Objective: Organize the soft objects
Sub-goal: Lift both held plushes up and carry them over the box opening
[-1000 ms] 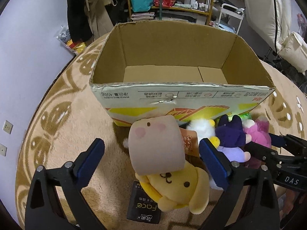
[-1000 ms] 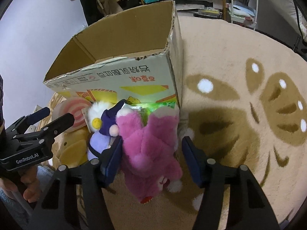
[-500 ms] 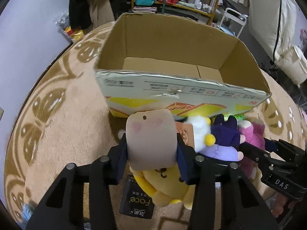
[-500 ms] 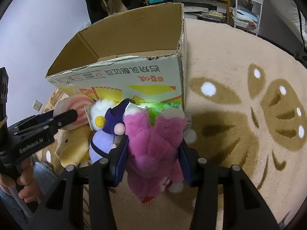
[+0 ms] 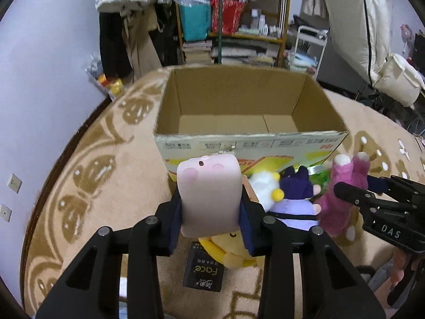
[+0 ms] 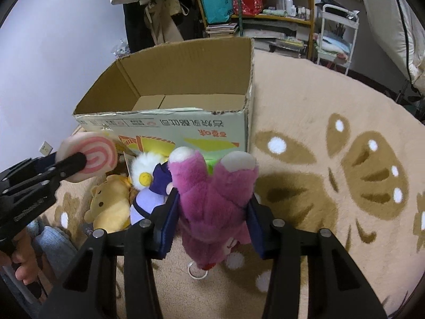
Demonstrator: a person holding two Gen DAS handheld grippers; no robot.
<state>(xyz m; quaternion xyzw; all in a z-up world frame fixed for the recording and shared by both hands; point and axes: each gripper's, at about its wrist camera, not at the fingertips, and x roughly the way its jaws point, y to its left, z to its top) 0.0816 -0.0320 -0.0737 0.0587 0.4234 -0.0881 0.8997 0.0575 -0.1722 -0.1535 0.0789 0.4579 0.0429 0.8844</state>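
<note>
Firmly clamped: left hand-held gripper (image 5: 211, 219) around pink roll plush (image 5: 209, 194)

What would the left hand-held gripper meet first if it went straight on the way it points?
Probably the near wall of the cardboard box, directly ahead of the left hand-held gripper and the pink roll plush it holds; depth is unclear.
</note>
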